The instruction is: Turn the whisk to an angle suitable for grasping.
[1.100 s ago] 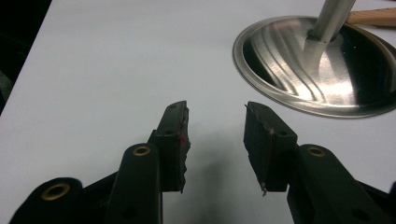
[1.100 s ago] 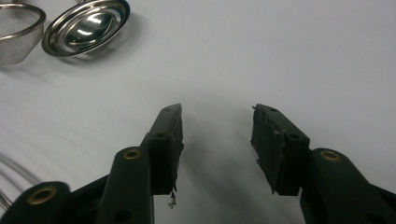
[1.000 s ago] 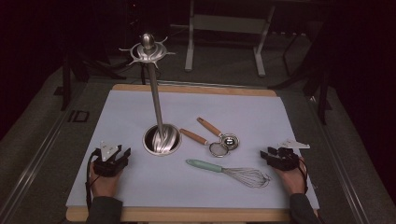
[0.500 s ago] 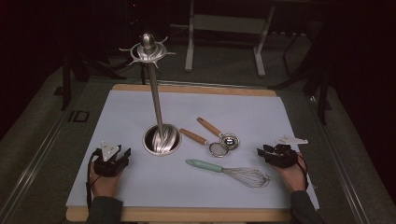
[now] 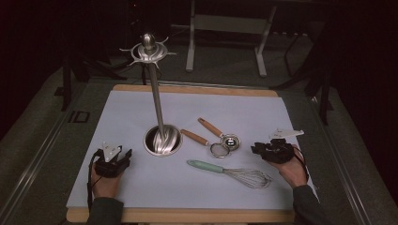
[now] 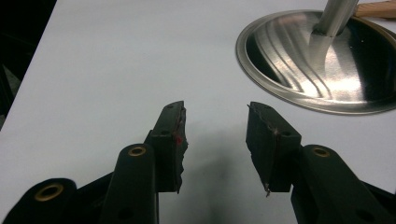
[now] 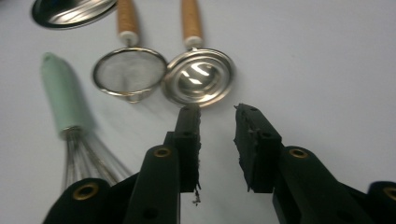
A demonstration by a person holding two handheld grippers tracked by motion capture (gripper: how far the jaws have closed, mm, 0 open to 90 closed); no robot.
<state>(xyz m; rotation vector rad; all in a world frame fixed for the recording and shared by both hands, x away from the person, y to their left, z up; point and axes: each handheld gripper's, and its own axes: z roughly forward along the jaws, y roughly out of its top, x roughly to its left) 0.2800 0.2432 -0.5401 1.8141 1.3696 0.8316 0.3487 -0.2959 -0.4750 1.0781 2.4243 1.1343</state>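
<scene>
A steel utensil stand (image 5: pixel 163 139) with a tall pole and a hooked top rises from the white mat (image 5: pixel 141 187). Right of it lie a small wood-handled mesh strainer (image 5: pixel 219 149), a wood-handled steel scoop (image 5: pixel 230 139) and a whisk (image 5: pixel 234 172) with a mint-green handle. My left gripper (image 5: pixel 125 154) rests on the mat left of the stand's base (image 6: pixel 322 60); its jaws have just been opening and are open and empty (image 6: pixel 215 109). My right gripper (image 5: pixel 256 149) hovers just right of the scoop (image 7: pixel 198 77); its jaws have just been closing, a gap remains with nothing in it (image 7: pixel 217 109).
The mat lies on a wooden board (image 5: pixel 187 214). The strainer (image 7: pixel 130 72) and the whisk handle (image 7: pixel 65 100) lie left of my right jaws. Beyond the board stand a dark floor and a metal frame (image 5: pixel 225 28).
My right gripper has lifted off the mat and shifted a little left toward the scoop. The left gripper has stayed in place.
</scene>
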